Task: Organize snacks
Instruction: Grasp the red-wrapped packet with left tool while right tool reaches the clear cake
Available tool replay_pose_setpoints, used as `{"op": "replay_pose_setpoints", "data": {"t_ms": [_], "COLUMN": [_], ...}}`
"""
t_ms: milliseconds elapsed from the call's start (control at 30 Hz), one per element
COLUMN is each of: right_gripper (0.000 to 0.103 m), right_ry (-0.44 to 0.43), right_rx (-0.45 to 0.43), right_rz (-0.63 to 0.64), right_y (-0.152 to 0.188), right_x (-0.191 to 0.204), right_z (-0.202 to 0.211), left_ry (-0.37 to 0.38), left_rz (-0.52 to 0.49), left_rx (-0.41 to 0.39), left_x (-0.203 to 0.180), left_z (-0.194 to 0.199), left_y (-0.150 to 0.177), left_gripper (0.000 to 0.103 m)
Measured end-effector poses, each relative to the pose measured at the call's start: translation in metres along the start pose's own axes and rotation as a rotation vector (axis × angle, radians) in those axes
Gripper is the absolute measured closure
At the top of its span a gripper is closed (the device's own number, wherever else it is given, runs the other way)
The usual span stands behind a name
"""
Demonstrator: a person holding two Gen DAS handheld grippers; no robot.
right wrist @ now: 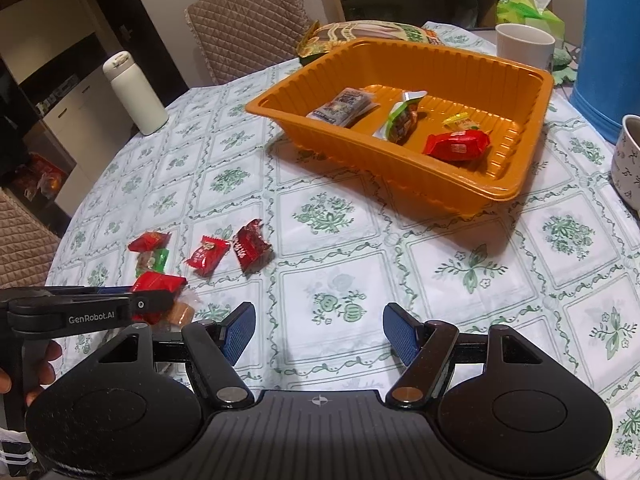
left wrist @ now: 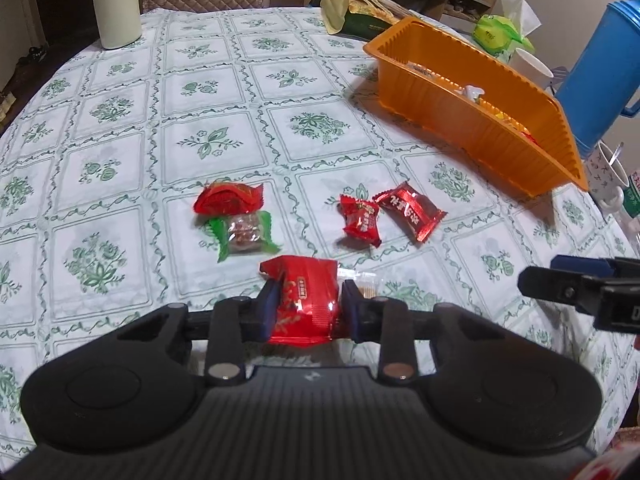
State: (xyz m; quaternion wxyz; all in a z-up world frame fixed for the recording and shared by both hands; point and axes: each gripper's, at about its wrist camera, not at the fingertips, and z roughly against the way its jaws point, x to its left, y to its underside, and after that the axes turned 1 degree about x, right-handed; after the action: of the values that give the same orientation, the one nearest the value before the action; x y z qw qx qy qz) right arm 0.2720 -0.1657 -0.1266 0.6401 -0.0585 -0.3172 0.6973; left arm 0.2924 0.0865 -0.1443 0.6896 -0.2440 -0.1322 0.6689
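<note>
My left gripper is shut on a red snack packet, low over the tablecloth; it shows in the right wrist view too. A small clear-wrapped biscuit lies just beside it. Further out lie a red packet, a green-wrapped sweet and two small red sweets. The orange tray stands at the right and holds several snacks, among them a red packet. My right gripper is open and empty above the cloth, in front of the tray.
A white bottle stands at the far left. A blue jug, white cups, a tissue pack and a large snack bag crowd the table's right and back. Chairs stand behind.
</note>
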Motion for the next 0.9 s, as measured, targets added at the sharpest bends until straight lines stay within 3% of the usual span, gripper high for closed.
{"op": "replay_pose_setpoints", "data": {"t_ms": [533,667,900], "right_gripper": [0.033,0.046,0.052], "right_ry": [-0.099,-0.138,-0.184], "right_rx": [0.029,0.047,0.09], "right_rz": [0.148,0.185,0.222], "right_y": [0.005,0.004,0.004], "right_x": [0.048,0.062,0.083], "right_z": [-0.021,-0.03,-0.048], "left_ry": [-0.06,-0.067,-0.08], "left_rz": [0.114,0.134,0.161], "left_rx": [-0.042,-0.049,-0.061], "left_x": [0.035,0.04,0.046], "left_z": [0.038,0.042,0.047], "left_y": [0.026,0.029,0.032], "left_gripper": [0.074,0.074,0.074]}}
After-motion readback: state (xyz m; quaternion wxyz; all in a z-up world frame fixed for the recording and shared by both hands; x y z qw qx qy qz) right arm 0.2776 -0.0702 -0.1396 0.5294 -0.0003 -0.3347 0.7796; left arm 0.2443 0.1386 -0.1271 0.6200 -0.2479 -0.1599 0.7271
